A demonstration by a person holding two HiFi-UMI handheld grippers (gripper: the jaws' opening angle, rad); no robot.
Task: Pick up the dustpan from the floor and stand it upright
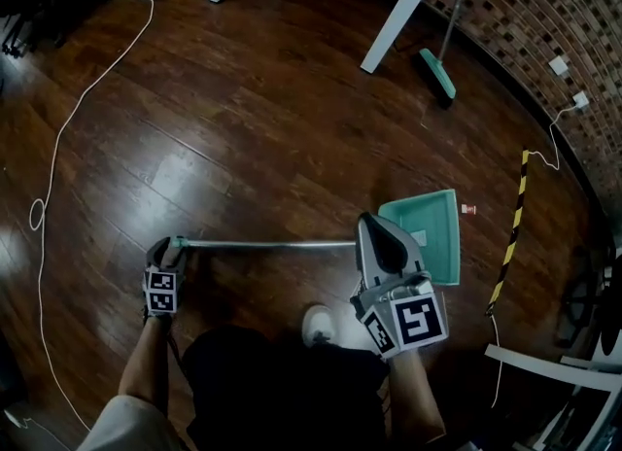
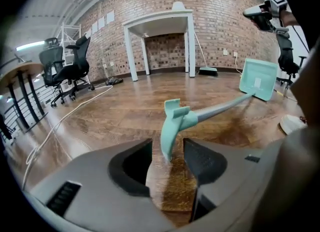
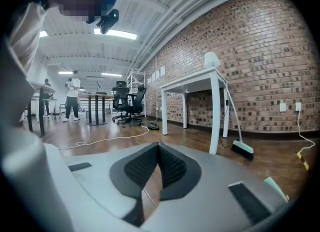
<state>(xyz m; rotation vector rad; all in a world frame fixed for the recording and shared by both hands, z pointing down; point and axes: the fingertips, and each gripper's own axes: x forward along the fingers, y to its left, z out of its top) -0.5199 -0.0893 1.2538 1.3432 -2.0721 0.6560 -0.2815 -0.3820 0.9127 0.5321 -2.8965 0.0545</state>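
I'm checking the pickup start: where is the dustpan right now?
Head view: the dustpan lies on the wood floor at lower right, its pan beside the right gripper, its handle reaching left to the open left gripper.

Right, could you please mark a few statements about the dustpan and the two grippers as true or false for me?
1. The dustpan is down on the floor, its handle not upright. True.
2. The left gripper is clamped on the handle. False: its jaws stand apart, with the handle's teal end between them, unpressed.
3. The right gripper holds the pan. False: its jaws are together with nothing in them.
4. A broom stands near the brick wall. True.
5. The white cable is wound round the handle. False: it lies apart on the floor.
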